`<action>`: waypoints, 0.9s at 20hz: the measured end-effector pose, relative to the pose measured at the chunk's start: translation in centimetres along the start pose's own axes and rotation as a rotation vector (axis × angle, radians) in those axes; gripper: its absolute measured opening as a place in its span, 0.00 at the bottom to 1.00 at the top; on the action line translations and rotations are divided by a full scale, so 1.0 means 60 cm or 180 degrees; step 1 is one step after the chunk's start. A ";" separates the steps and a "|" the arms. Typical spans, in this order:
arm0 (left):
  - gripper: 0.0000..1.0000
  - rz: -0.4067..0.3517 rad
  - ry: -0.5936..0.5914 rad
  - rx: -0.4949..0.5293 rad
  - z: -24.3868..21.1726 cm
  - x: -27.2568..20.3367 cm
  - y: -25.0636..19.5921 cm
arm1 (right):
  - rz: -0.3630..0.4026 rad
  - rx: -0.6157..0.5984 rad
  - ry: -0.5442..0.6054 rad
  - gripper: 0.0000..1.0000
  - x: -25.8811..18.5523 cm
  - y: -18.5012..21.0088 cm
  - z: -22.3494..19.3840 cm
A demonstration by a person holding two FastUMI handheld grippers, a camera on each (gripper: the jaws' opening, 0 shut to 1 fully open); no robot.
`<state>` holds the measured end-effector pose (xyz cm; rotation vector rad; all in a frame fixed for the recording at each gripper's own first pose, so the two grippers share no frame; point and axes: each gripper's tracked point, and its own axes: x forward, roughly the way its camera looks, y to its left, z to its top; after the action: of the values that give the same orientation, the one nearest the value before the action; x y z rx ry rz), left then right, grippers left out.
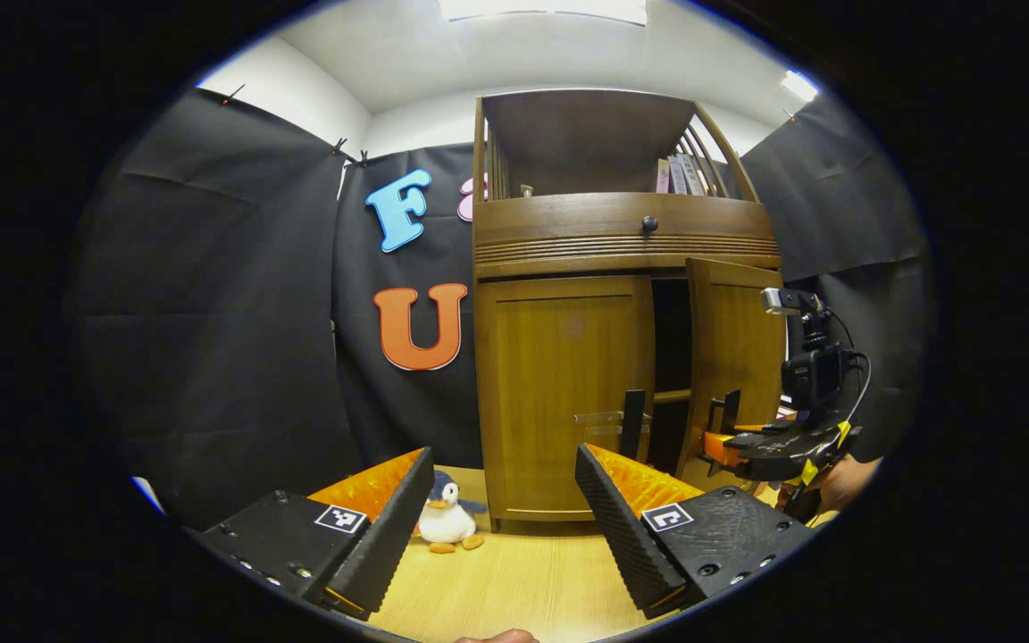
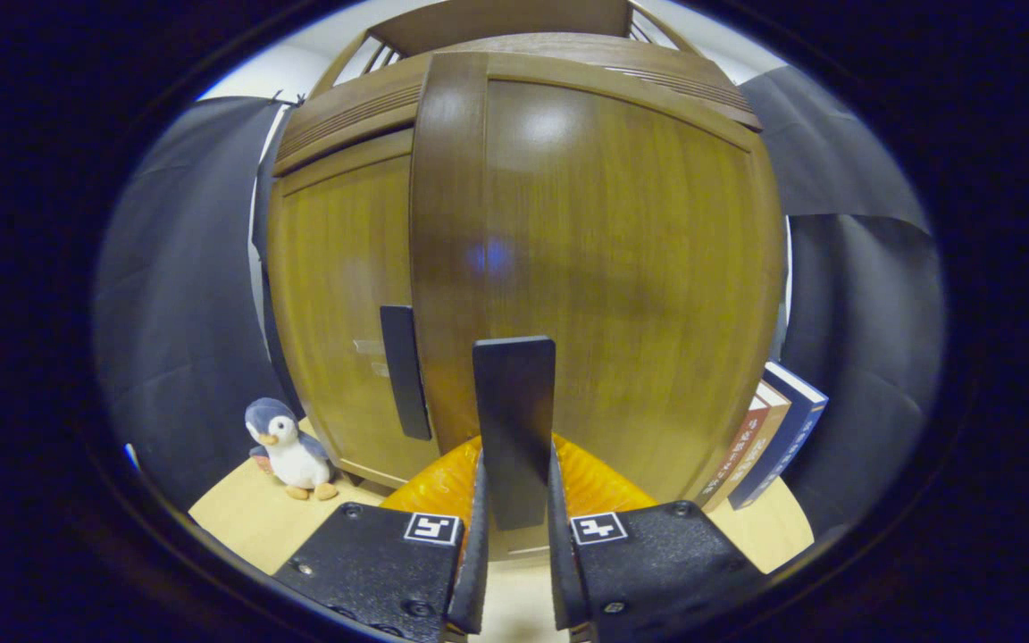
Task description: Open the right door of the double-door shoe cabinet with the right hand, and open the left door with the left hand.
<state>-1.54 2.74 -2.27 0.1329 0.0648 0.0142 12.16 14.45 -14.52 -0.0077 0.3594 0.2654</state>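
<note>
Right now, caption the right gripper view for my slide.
Right tool clamps the right door's handle, door swung ajar.

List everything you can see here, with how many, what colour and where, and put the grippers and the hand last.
cabinet: one, brown wood, on the table against the black cloth
left door: one, brown, closed
right door: one, brown, swung partly open
door handles: two, black, one on each door
drawer knob: one, dark, above the doors
toy penguin: one, grey and white, left of the cabinet
books: several, right of the cabinet; more on its top shelf
table: one, light wood
left gripper: one, black and orange, open, short of the cabinet
right gripper: one, shut on the right door's handle
hand: one, holding the right gripper
</note>
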 end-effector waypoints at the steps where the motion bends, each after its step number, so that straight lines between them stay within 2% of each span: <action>1: 0.96 -0.0014 -0.0005 -0.0001 0.003 -0.001 -0.006 | 0.0021 -0.0008 -0.0020 0.33 -0.011 -0.005 -0.002; 8: 0.96 -0.0228 0.0028 0.0003 0.004 0.002 -0.068 | 0.0050 0.0028 -0.0042 0.33 -0.079 -0.044 -0.022; 18: 0.96 -0.0452 0.0043 -0.0036 0.005 0.008 -0.134 | -0.0096 0.0140 0.0004 0.29 -0.149 -0.116 -0.048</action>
<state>-0.98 -5.27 -3.09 0.1168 0.0876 -0.1264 4.89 5.30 -14.40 0.0298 0.3660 0.2276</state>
